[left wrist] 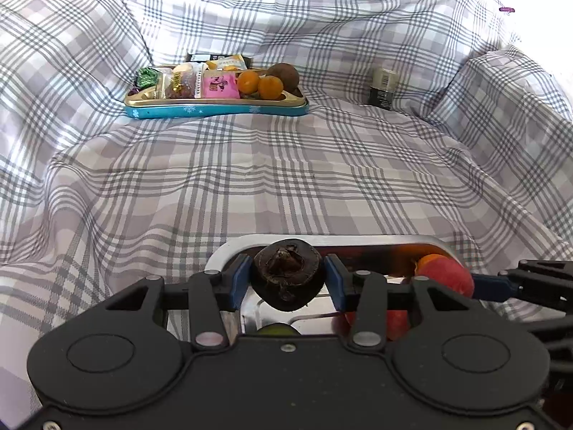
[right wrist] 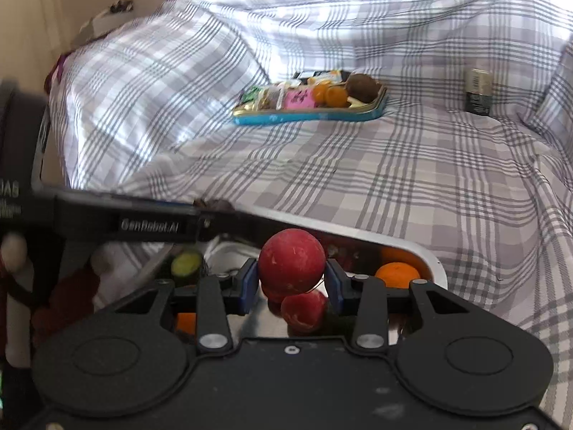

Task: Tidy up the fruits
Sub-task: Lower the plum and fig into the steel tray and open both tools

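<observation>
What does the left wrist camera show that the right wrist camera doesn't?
Only the left wrist view shows the left tool closed on a dark brown fruit. Only the right wrist view shows the right tool gripping a red fruit, plus a green fruit and an orange in the metal tray. Both show the blue snack tin with oranges and the dark jar on the plaid cloth.

A home, likely a bed or sofa, draped everywhere in checked cloth (left wrist: 286, 179) (grey and white), a tin snack tray (left wrist: 215, 109), a small jar (left wrist: 383, 87)
</observation>
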`<state>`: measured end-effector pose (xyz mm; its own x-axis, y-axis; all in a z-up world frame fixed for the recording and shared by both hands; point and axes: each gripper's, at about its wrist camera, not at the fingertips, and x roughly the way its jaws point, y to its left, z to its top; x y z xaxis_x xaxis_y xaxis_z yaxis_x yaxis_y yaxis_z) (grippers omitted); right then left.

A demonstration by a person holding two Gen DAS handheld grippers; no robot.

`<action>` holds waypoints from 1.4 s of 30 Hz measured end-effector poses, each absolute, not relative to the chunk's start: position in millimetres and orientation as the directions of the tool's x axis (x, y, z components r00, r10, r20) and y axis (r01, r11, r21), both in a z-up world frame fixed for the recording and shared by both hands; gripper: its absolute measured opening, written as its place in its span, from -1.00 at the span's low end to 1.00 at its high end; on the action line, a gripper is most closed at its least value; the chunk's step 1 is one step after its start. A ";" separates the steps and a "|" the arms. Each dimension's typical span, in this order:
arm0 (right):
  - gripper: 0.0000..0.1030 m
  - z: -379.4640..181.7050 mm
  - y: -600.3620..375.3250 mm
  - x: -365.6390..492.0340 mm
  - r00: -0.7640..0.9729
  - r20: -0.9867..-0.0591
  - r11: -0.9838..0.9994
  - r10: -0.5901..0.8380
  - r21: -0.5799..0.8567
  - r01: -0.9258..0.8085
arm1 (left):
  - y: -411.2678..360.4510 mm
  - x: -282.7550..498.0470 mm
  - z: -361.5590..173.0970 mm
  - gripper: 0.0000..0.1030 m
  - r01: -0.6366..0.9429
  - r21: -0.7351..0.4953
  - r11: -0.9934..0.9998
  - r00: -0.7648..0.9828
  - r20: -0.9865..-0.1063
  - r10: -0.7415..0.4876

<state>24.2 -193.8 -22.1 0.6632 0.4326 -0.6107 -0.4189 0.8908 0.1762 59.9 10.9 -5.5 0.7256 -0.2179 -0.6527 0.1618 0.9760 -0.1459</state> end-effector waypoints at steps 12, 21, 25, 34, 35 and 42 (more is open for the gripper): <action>-0.19 -21.6 -200.4 28.6 0.716 -0.600 0.930 0.357 0.153 -0.335 | 7.7 50.2 -4.1 0.01 0.159 -0.104 0.982 0.741 -0.645 -0.188; -0.19 -20.8 -203.6 29.6 0.733 -0.586 0.937 0.347 0.178 -0.301 | 3.8 48.6 -3.6 0.02 0.169 -0.105 0.980 0.744 -0.639 -0.196; -0.18 -20.4 -202.2 29.5 0.737 -0.583 0.939 0.342 0.174 -0.298 | 2.5 45.5 -1.9 0.02 0.181 -0.099 0.979 0.755 -0.623 -0.203; -0.16 -19.4 -204.4 29.4 0.746 -0.572 0.940 0.342 0.191 -0.284 | -0.5 44.5 -0.6 0.02 0.186 -0.083 0.979 0.758 -0.621 -0.197; -0.16 -19.6 -204.1 29.5 0.746 -0.572 0.939 0.342 0.188 -0.287 | -0.7 44.1 -0.5 0.02 0.188 -0.084 0.979 0.758 -0.621 -0.199; -0.16 -20.1 -200.8 28.2 0.749 -0.574 0.943 0.330 0.161 -0.291 | 0.3 44.2 -1.0 0.02 0.183 -0.085 0.980 0.758 -0.622 -0.195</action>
<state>28.2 -200.8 -20.1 0.7493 0.3299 -0.5742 -0.2915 0.9429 0.1613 44.2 0.3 -1.0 0.7579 -0.1952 -0.6224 0.1827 0.9795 -0.0848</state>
